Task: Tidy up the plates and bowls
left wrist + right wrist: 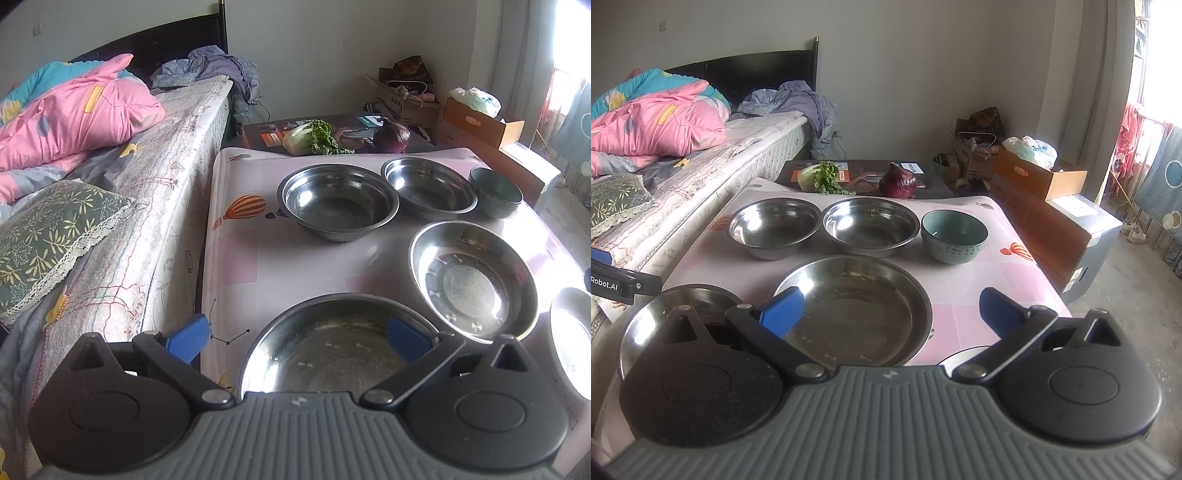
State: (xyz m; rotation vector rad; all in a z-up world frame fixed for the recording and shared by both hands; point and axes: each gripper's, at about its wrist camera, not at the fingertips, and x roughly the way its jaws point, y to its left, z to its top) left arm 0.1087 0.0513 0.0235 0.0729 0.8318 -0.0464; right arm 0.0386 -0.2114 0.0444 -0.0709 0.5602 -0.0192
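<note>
Two steel bowls [774, 227] [871, 225] and a teal ceramic bowl [955, 230] stand in a row at the back of the table. In front of them lie two steel plates [857, 310] [679, 310] and the rim of a white plate [964, 356]. My right gripper [891, 312] hangs open over the middle plate's near right part, holding nothing. In the left wrist view my left gripper [298, 339] is open above the left steel plate [325, 354], its right pad over the plate and its left pad past the table's left edge. The other steel plate [472, 280] lies to its right.
A pink patterned cloth [979, 280] covers the table. A bed [155, 206] with a pink quilt runs close along the left side. Behind the table a dark box carries a green cabbage [822, 177] and a purple cabbage [898, 181]. Cardboard boxes [1039, 177] crowd the right.
</note>
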